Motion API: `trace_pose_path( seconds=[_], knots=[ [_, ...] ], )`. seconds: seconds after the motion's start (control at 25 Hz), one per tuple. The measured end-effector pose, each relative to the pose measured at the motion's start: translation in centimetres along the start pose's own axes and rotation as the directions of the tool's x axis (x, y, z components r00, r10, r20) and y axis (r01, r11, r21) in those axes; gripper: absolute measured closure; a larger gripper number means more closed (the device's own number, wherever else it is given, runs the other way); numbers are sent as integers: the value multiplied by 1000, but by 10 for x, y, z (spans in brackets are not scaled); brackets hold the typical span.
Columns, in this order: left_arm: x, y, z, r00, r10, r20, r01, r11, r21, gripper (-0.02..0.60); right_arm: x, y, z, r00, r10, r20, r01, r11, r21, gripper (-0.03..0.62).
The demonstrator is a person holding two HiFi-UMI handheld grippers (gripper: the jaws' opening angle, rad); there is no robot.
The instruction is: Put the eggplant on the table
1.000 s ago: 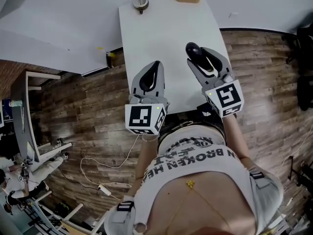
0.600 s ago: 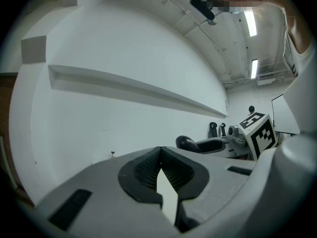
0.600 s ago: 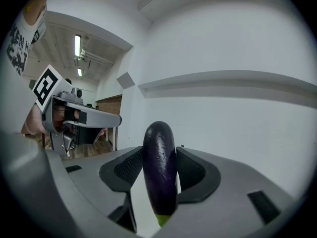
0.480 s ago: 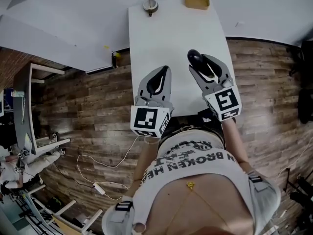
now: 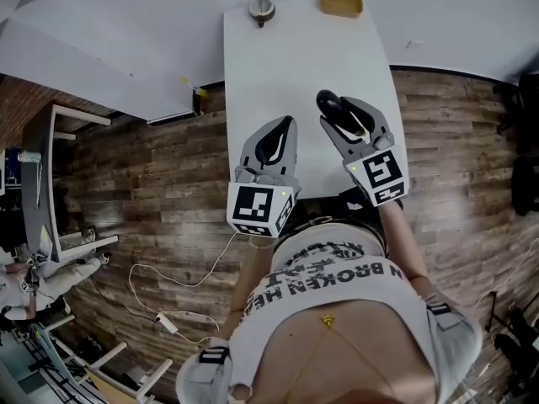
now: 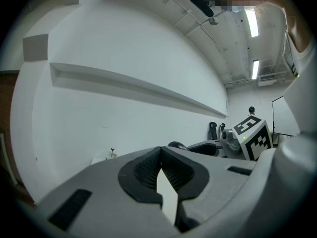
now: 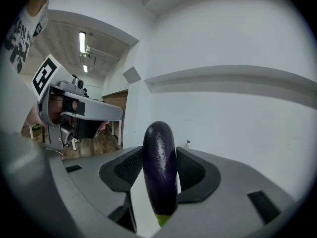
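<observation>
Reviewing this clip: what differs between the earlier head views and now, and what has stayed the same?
The right hand-held gripper has sunk slightly toward the table and tilted a little. It is still shut on the eggplant. Nothing was taken hold of or let go. The left hand-held gripper stays where it was, jaws together and empty.

Eggplant [image 7: 159, 170] between fingers [image 7: 197, 173] of right gripper [image 5: 338, 112], over table [image 5: 286, 66]

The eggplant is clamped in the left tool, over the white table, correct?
Wrong tool. The eggplant is clamped in the right tool, over the white table; the right gripper view shows it between those jaws. The left tool holds nothing.
</observation>
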State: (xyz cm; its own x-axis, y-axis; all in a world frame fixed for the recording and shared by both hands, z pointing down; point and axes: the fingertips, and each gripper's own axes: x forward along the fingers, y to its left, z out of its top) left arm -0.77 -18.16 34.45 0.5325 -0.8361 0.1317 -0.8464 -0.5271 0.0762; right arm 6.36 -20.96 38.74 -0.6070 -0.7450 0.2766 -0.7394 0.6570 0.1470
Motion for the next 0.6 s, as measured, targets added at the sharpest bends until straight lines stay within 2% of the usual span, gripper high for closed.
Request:
trace_pose_path(
  seconds=[0.28, 0.6],
  knots=[
    [-4, 1, -5, 1000, 13, -6, -13, 1000, -8, 575, 12, 13, -15, 997, 46, -56, -50, 997, -67, 385],
    [-6, 7, -9, 1000, 24, -15, -25, 999, -31, 575, 36, 22, -47, 985, 96, -140, -108, 991, -83, 385]
  ],
)
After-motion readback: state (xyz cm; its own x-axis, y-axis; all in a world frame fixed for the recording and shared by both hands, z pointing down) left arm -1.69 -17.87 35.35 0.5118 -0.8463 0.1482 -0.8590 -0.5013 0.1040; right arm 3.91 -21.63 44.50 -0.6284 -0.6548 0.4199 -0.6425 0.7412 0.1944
